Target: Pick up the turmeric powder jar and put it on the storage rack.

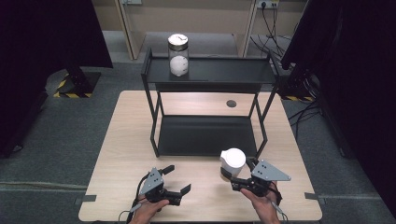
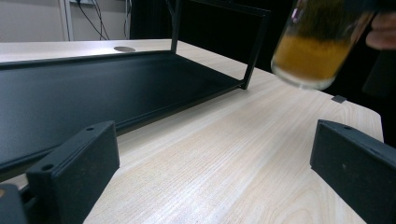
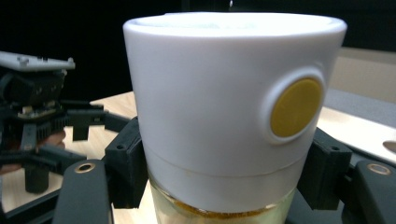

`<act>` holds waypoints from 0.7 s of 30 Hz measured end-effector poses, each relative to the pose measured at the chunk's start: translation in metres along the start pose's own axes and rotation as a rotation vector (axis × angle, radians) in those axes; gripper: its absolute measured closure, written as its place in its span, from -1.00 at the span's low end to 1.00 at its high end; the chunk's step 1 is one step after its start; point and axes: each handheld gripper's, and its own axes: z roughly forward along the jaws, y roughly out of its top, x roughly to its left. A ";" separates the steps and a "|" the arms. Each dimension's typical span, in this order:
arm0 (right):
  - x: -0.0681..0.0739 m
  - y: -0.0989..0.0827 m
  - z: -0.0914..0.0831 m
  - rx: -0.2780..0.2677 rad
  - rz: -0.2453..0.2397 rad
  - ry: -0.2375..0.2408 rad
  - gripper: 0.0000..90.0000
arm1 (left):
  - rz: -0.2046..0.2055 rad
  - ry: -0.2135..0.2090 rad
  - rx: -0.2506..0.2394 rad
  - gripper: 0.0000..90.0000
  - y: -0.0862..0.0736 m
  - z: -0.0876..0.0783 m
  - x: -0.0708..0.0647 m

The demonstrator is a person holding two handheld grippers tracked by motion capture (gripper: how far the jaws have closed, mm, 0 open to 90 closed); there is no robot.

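— Gripping what, that right gripper (image 1: 239,183)?
— The white-capped jar (image 1: 232,163) of yellow powder, clamped between its jaws and held off the table (image 1: 121,154), just in front of the black rack (image 1: 205,135).
— And the left gripper (image 1: 178,179)?
— Jaws spread wide, holding nothing, low over the wood.

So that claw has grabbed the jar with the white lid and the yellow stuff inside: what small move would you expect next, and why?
Probably carry it forward toward the black rack. The right claw is shut on the jar, which hangs clear of the table in the left claw's view. Another jar stands on the top shelf, so a spot beside it seems likely. The left claw rests open.
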 end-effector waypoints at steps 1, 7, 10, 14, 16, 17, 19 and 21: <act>-0.001 0.004 0.001 -0.003 -0.002 0.000 -0.32 | 0.000 -0.001 0.001 -0.98 0.000 0.000 0.000; -0.006 0.028 0.006 -0.013 -0.007 0.011 -0.32 | 0.002 -0.002 0.001 -0.98 0.000 0.000 0.000; -0.008 0.038 0.009 -0.020 -0.013 0.016 -0.32 | 0.000 -0.001 -0.002 -0.98 0.000 0.000 0.000; -0.010 0.050 0.014 -0.023 -0.013 0.018 -0.32 | -0.001 -0.002 -0.001 -0.98 0.000 0.000 0.000; -0.011 0.056 0.016 -0.019 -0.008 0.020 -0.32 | -0.001 -0.002 -0.001 -0.98 0.000 0.000 0.001; -0.012 0.059 0.018 -0.017 -0.006 0.022 -0.32 | -0.002 -0.002 -0.001 -0.98 0.000 0.000 0.001; -0.014 0.065 0.020 -0.015 -0.003 0.026 -0.32 | -0.002 0.001 0.000 -0.98 0.001 -0.001 0.001; -0.015 0.070 0.021 -0.014 -0.003 0.029 -0.32 | -0.005 0.001 0.000 -0.98 0.001 -0.001 0.001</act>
